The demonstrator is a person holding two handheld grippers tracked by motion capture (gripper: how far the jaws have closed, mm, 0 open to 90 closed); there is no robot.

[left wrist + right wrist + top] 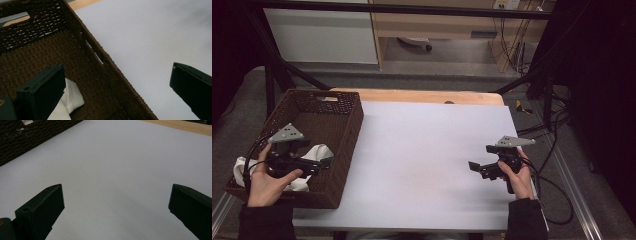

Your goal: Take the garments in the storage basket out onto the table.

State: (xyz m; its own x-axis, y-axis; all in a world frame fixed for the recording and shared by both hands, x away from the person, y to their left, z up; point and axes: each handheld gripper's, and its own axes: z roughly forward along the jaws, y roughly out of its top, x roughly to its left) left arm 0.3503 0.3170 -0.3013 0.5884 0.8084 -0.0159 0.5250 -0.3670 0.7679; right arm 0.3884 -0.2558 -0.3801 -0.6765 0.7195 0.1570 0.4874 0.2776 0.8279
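From above, a brown woven basket (339, 131) sits on the left end of a white table (427, 155). A white cloth (314, 152) lies inside the basket, at its near end. The left gripper (324, 162) is held over the basket, right above the cloth, and it hides part of the cloth. The right gripper (473, 166) is well away from the basket, over the bare right part of the table. No words or labels can be read anywhere.

In the left gripper view, the jaws are spread wide with nothing between them. One jaw is over the inside of the basket (37, 50) and the other is past its side wall, over the table. A corner of the cloth (71, 98) peeks out beside one jaw; the rest is cut off.

In the right gripper view, the jaws are spread wide too, over plain table (112, 175). A corner of the basket (30, 135) shows far off.
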